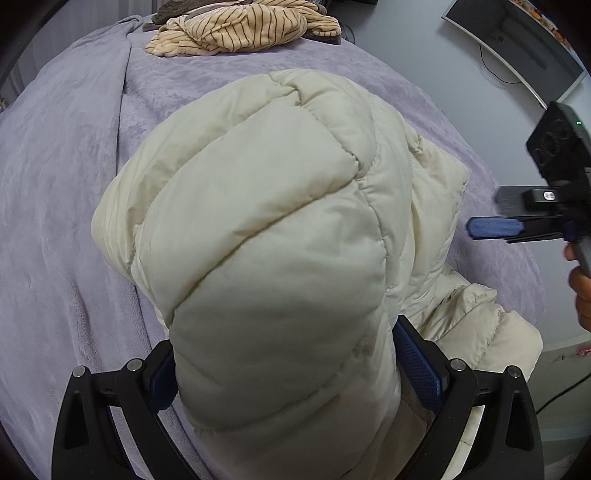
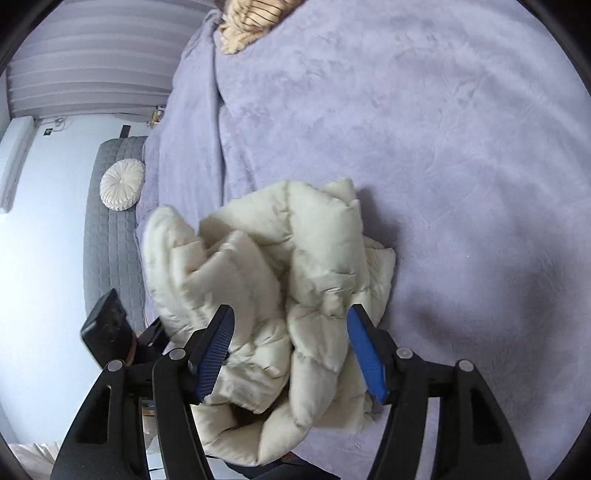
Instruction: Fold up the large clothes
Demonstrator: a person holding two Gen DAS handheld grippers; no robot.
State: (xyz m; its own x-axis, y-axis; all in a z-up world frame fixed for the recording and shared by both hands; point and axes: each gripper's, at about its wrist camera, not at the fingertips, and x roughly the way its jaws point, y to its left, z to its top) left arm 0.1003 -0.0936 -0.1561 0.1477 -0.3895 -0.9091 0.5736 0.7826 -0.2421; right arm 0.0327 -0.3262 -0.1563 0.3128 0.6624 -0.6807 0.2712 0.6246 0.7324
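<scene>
A cream quilted puffer jacket (image 1: 273,206) lies bunched on the lavender bed cover (image 1: 66,192). My left gripper (image 1: 284,365) is shut on a thick fold of the jacket, which bulges up between its blue pads and hides the fingertips. The jacket also shows in the right wrist view (image 2: 280,266), crumpled near the bed's near edge. My right gripper (image 2: 291,321) is open above it, its blue pads (image 2: 364,350) wide apart and holding nothing. The right gripper also shows at the right edge of the left wrist view (image 1: 495,225).
A tan striped garment (image 1: 243,29) lies heaped at the far end of the bed. A grey quilted bench (image 2: 110,236) with a round white cushion (image 2: 122,184) stands left of the bed. A monitor (image 1: 517,44) is on the floor side at right.
</scene>
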